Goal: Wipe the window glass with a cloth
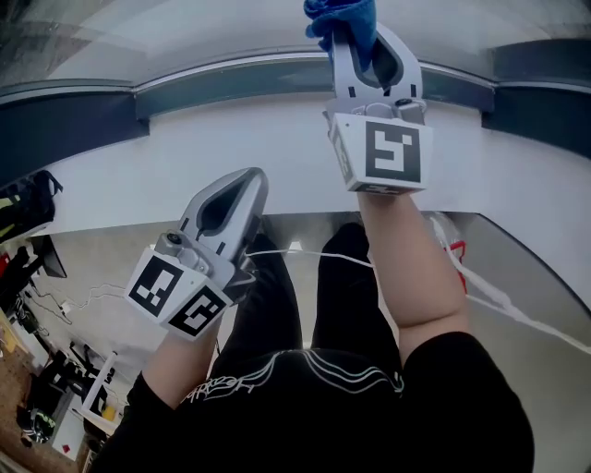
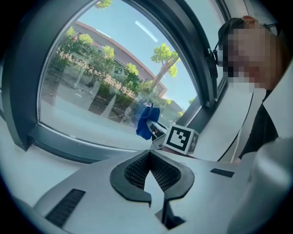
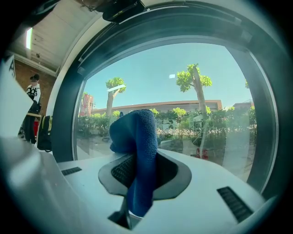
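Note:
A blue cloth (image 1: 343,20) is bunched at the top of the head view, right against the window glass (image 1: 185,32). My right gripper (image 1: 365,46) is shut on it. In the right gripper view the blue cloth (image 3: 138,146) stands up between the jaws of the right gripper (image 3: 139,162) and hides their tips, with the window glass (image 3: 192,87) just beyond. My left gripper (image 1: 242,189) hangs lower and to the left, away from the glass, jaws shut with nothing in them. The left gripper view shows the left gripper (image 2: 149,157), the cloth (image 2: 145,121) and the right gripper's marker cube (image 2: 181,138).
A dark curved window frame (image 1: 83,115) runs above a white sill wall (image 1: 231,148). A white cable (image 1: 489,296) trails past my black-clad legs (image 1: 277,305). Clutter lies on the floor at the lower left (image 1: 37,369). A person (image 3: 33,91) stands at far left indoors.

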A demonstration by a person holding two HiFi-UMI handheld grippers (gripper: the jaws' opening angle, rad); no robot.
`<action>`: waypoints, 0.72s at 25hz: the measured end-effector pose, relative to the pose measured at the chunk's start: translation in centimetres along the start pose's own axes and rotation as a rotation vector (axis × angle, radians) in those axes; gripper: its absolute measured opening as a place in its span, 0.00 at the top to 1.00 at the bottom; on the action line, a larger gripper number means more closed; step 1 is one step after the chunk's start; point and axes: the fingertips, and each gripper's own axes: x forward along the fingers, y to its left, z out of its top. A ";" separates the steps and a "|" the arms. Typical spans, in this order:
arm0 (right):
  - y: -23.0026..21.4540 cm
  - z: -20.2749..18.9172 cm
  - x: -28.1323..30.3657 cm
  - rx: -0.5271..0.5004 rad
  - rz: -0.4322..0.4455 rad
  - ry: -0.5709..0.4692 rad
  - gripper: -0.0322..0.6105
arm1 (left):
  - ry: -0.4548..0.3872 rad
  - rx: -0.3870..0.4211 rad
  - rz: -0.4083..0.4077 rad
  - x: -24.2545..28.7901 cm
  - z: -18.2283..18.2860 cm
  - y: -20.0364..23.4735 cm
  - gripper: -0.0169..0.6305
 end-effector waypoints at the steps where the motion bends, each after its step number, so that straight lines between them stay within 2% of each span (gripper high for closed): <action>1: -1.0 0.0 -0.3 -0.001 -0.002 -0.001 0.85 | 0.002 0.003 -0.003 0.7 -0.1 -0.6 0.96; 10: -9.7 -1.4 -3.1 -0.003 -0.020 -0.013 0.85 | 0.028 0.016 -0.014 7.8 -2.0 -5.9 0.96; 18: -17.8 -2.7 -5.9 0.001 -0.094 -0.010 0.85 | 0.055 0.039 -0.056 13.0 -2.9 -9.9 0.96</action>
